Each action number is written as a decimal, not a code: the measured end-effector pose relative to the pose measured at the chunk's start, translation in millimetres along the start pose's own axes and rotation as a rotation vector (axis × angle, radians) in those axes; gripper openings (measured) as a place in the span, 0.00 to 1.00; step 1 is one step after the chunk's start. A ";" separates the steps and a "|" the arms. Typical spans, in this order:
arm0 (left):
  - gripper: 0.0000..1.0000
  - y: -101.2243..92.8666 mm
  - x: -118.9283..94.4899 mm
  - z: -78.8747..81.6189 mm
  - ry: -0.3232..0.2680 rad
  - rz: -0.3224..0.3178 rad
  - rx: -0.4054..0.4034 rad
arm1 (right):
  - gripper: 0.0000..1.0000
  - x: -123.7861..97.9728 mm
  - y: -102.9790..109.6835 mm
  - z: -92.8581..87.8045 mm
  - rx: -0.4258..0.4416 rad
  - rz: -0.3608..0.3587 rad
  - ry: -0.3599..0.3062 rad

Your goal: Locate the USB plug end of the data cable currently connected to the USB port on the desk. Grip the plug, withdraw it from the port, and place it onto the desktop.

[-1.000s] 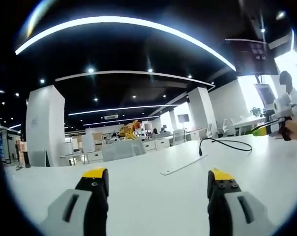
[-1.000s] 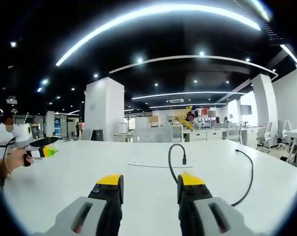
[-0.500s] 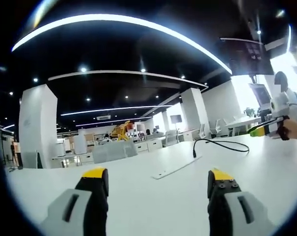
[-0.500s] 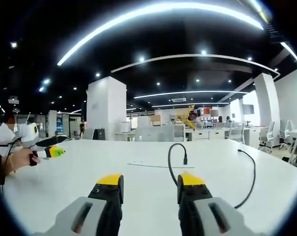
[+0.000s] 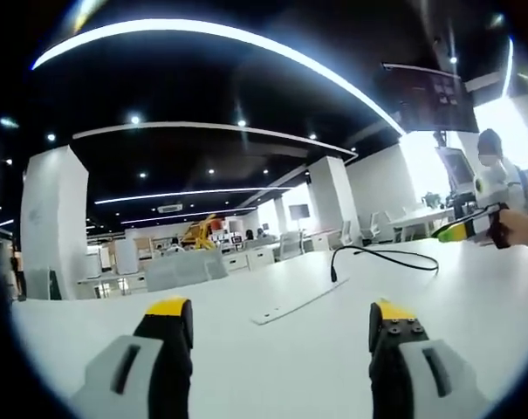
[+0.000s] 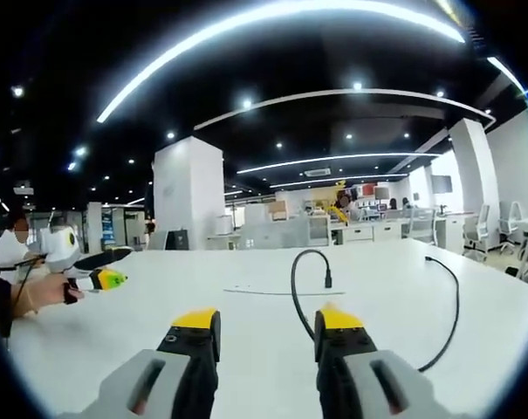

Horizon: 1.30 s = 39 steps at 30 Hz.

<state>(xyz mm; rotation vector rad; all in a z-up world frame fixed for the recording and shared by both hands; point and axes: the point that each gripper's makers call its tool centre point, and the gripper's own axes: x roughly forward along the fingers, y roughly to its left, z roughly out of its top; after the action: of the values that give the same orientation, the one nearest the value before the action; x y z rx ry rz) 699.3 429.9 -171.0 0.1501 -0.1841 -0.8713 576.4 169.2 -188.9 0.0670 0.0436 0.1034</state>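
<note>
Jaws apart — USB plug [image 6: 328, 281] just beyond

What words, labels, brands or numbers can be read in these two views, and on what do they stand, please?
No text can be read.
Hanging screen: markings too blurred to read.
White desk, black cable, left tool, right tool: no visible lettering.

Black data cable [image 6: 300, 292] arches up off white desk [image 6: 246, 340]; USB plug [image 6: 328, 279] hangs downward, unheld.
</note>
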 end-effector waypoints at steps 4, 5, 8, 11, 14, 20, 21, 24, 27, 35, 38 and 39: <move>0.82 -3.7 13.2 -0.1 -0.035 -0.016 -0.002 | 0.44 0.9 -9.9 2.1 -0.009 -0.026 0.007; 0.82 -3.0 16.2 -0.6 -0.043 -0.013 -0.014 | 0.44 0.9 -11.3 1.8 -0.010 -0.028 0.009; 0.83 -2.4 27.0 -5.5 -0.048 -0.012 -0.033 | 0.44 1.5 -16.1 0.0 -0.011 -0.035 0.016; 0.83 -3.5 35.0 -10.8 -0.034 -0.011 -0.018 | 0.44 2.6 -21.4 -0.9 -0.012 -0.038 0.019; 0.83 -4.8 39.0 -13.0 -0.028 -0.018 -0.026 | 0.44 7.6 -27.8 0.5 0.001 -0.038 0.013; 0.83 -11.6 53.9 -20.2 -0.013 -0.042 0.008 | 0.44 22.5 -33.9 0.6 -0.005 -0.033 0.027; 0.83 -11.6 56.3 -21.3 -0.013 -0.044 0.006 | 0.44 25.2 -35.1 0.7 -0.005 -0.032 0.029; 0.83 -12.3 63.5 -24.2 -0.012 -0.043 0.017 | 0.44 33.0 -37.9 0.6 0.000 -0.027 0.032; 0.83 -16.3 66.1 -28.1 -0.009 -0.044 -0.007 | 0.44 41.2 -42.2 0.1 0.006 -0.026 0.042; 0.83 -15.3 81.8 -32.0 -0.006 -0.033 0.023 | 0.44 59.1 -54.0 -1.3 0.012 -0.029 0.051; 0.83 -16.5 85.5 -34.5 -0.002 -0.030 0.015 | 0.44 65.6 -58.2 -2.2 0.007 -0.030 0.056; 0.83 -16.8 86.8 -36.2 0.000 -0.025 0.019 | 0.44 68.0 -59.7 -2.7 0.006 -0.030 0.059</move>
<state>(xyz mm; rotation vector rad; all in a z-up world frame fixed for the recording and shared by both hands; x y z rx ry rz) 749.4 354.3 -201.0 0.1703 -0.1903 -0.8946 650.0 117.3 -198.4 0.0689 0.1036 0.0749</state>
